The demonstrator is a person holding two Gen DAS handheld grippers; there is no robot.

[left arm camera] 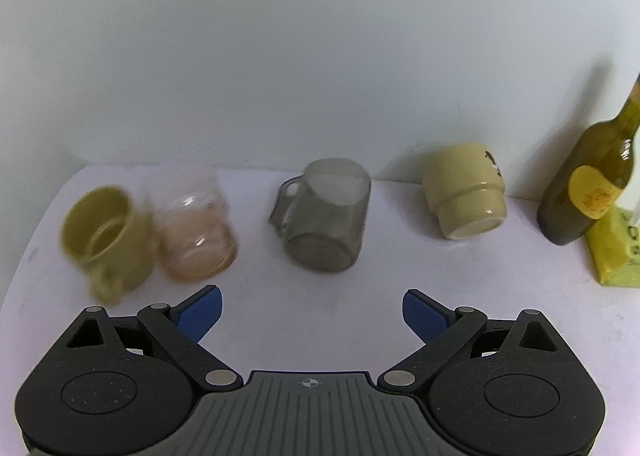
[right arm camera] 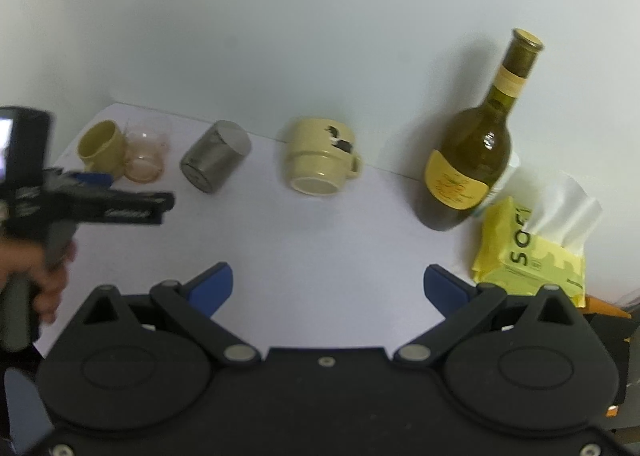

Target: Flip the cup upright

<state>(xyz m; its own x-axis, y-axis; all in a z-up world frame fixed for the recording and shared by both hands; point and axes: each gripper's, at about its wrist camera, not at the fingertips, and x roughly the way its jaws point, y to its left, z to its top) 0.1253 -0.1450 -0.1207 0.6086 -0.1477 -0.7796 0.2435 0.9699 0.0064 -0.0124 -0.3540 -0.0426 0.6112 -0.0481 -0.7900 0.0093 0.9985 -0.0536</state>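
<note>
— Grey glass mug (left arm camera: 324, 216) sits upside down mid-table near the back edge; left gripper (left arm camera: 312, 308) and right gripper (right arm camera: 328, 288) both gape wide, empty.

— Risk: slick glass slips mid-flip, knocking the pink glass (left arm camera: 192, 224).

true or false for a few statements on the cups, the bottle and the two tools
1. Four cups sit on the table. True: green cup, pink glass, grey mug, cream mug.
2. The left tool grips the grey mug. False: it is open and holds nothing.
3. The bottle lies on its side. False: it stands upright.
4. The right tool is open. True.
5. The cream mug is mouth up. False: it is upside down, base showing.
</note>
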